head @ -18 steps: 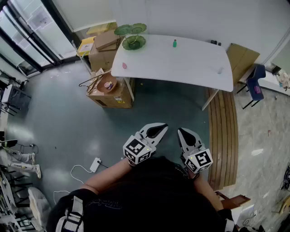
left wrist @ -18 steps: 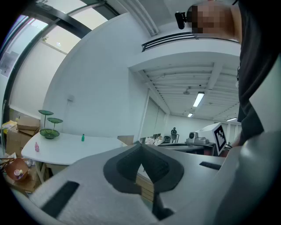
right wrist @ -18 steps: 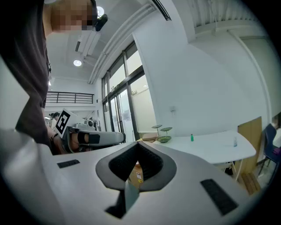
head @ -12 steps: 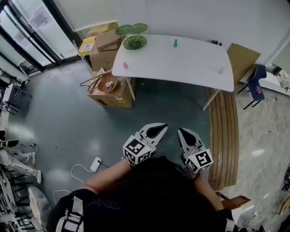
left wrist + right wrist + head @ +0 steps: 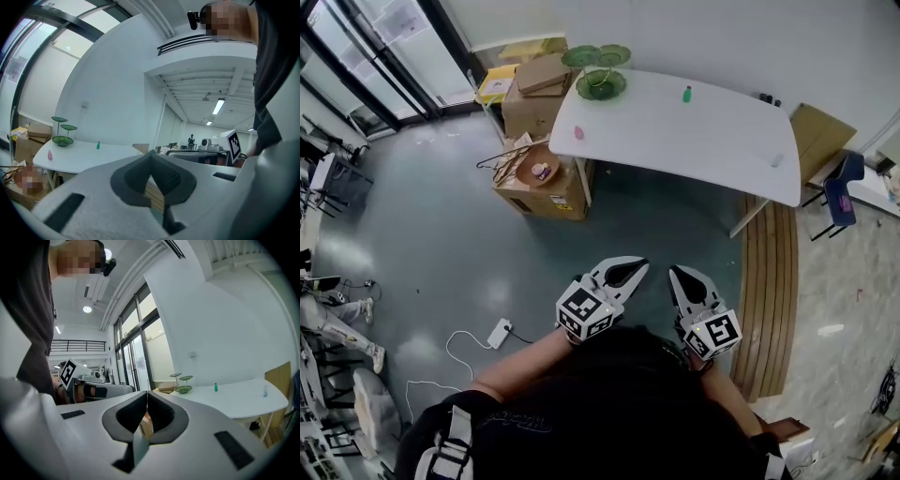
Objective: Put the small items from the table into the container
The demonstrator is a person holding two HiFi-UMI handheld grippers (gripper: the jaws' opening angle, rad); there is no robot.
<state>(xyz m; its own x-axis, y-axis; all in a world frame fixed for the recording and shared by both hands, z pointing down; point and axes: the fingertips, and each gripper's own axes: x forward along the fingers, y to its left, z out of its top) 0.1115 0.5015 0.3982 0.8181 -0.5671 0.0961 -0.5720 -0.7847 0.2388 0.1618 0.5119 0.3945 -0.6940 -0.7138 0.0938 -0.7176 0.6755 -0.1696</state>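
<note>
The small things I'm after all sit on the white table (image 5: 703, 141), well ahead of me across bare floor. A pink item (image 5: 578, 133) lies near the table's left front corner, and a little green bottle (image 5: 686, 94) stands upright toward the far edge. A pale, clear piece (image 5: 776, 160) sits out at the right end. They are too small from here to tell which way they lie, apart from the bottle standing up. The green tiered dish (image 5: 602, 82) at the far left corner is my guess for the container, and the pink item is the one closest to it. The pink item is ahead and left of my left claw (image 5: 625, 273), so that hand is the nearer one for it. The clear piece is ahead and right of my right claw (image 5: 685, 277). The bottle is roughly straight ahead, between the two. Neither claw is anywhere near the table. Both are tucked in just in front of my body, side by side and close together, pointing roughly level toward the table. Each claw has its jaws pressed together tip to tip with nothing between them. I judge the first need is to close the distance to the table and open up before any reach.
</note>
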